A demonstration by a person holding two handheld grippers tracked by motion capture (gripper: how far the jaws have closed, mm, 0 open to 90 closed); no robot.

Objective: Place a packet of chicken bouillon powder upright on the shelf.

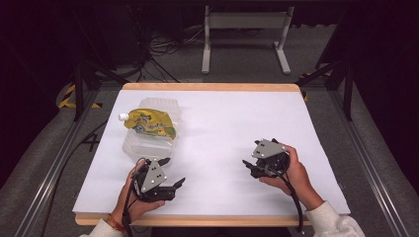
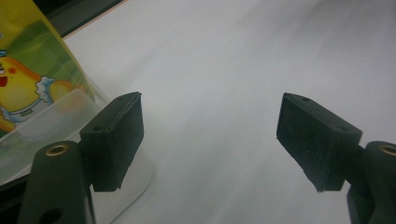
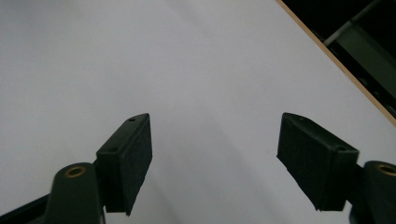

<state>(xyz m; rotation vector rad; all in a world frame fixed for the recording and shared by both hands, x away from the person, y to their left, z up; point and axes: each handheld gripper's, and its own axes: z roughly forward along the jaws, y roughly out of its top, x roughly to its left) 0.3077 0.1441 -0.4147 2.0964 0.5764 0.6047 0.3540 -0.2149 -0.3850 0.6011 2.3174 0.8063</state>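
— What do the jaws show?

— Both pairs stand spread wide with nothing between them. In the left gripper view, the left gripper (image 2: 210,135) frames bare white tabletop; the corner of a clear plastic container (image 2: 51,126) sits just beside its left-hand jaw, with the yellow pouch (image 2: 28,79) above it, at the left edge of that frame.

— And the other hand?

— The right gripper (image 3: 215,154) looks across empty white surface toward the table's wooden edge (image 3: 336,60), upper right of its frame.

— Where does the pouch lie overall?

— In the high view, the spouted yellow drink pouch (image 1: 148,123) rests on the clear container (image 1: 148,143), upper left of the white table (image 1: 237,123). Its long axis runs slantwise, white cap toward the left edge.

— Which hand is nearer?

— The left gripper (image 1: 170,173), lower left of the frame, sits near the container's close end. The right gripper (image 1: 257,160) is well apart, right of centre. A reach for the pouch would likely fall to the left hand, moving up-frame.
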